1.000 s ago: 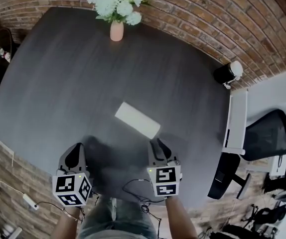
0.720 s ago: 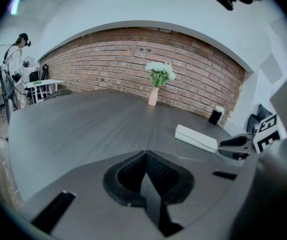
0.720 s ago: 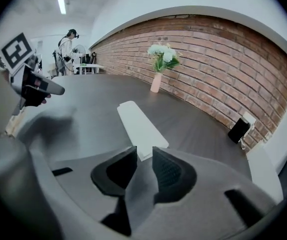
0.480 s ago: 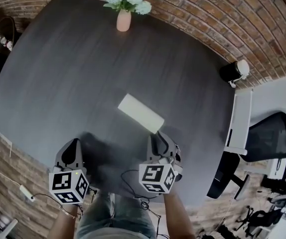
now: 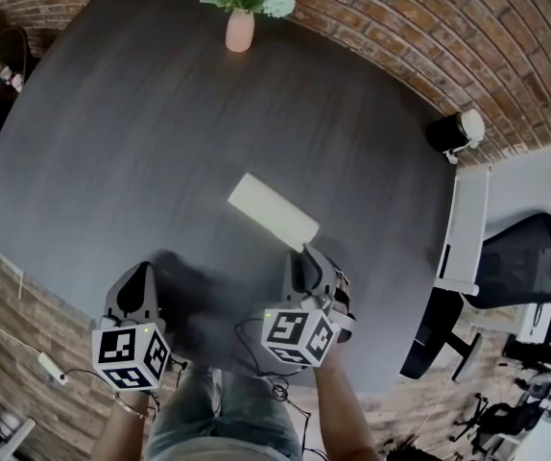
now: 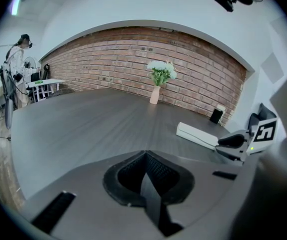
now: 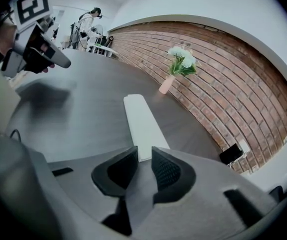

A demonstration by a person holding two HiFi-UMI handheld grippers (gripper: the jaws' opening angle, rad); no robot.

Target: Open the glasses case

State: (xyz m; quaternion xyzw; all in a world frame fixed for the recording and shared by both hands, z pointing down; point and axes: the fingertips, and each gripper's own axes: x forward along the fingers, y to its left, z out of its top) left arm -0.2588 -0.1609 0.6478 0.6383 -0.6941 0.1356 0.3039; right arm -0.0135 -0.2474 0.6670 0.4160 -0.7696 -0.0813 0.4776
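Grey woodgrain surface [image 5: 160, 113] underneath. Left claw [image 5: 143, 279] pressed together on nothing, white glasses case [image 5: 271, 209] lying shut well off to its right and ahead. Right claw [image 5: 306, 254] spread but closing, case's near end just at its tips, in line with the gap, pads not gripping it.

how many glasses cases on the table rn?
1. The white case lies flat and closed on the dark table, nearer the person's edge than the vase at the far side. No other case shows in any view.
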